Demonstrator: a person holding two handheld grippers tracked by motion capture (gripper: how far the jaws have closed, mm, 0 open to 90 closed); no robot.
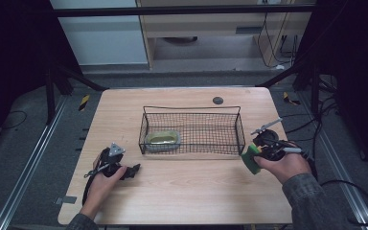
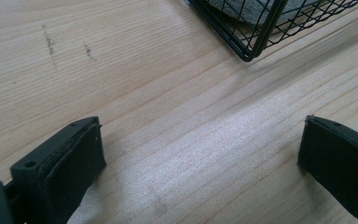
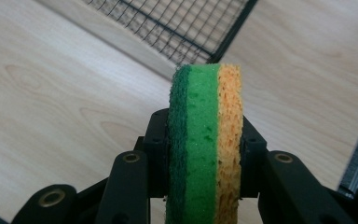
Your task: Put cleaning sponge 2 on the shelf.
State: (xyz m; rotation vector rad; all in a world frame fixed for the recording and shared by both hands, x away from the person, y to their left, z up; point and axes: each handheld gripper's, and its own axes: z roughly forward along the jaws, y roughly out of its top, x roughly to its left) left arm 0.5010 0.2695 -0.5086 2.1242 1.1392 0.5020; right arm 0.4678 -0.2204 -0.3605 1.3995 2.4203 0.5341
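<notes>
A green and yellow sponge (image 3: 205,140) stands on edge between the jaws of my right gripper (image 3: 204,161), which is shut on it. From above, the sponge (image 1: 250,158) hangs just off the table at the right front corner of the black wire basket (image 1: 192,130). My left gripper (image 1: 133,170) rests on the wooden table (image 1: 187,191) at the left, in front of the basket's left corner. Its jaws stand wide open over bare wood (image 2: 200,158) with nothing between them. A shallow olive-green dish (image 1: 162,140) lies in the basket's left end.
A small dark round spot (image 1: 217,100) sits on the table behind the basket. Cables trail off the table's right edge. The basket's corner (image 2: 249,51) lies close ahead of the left gripper. Metal rails run along the floor on both sides.
</notes>
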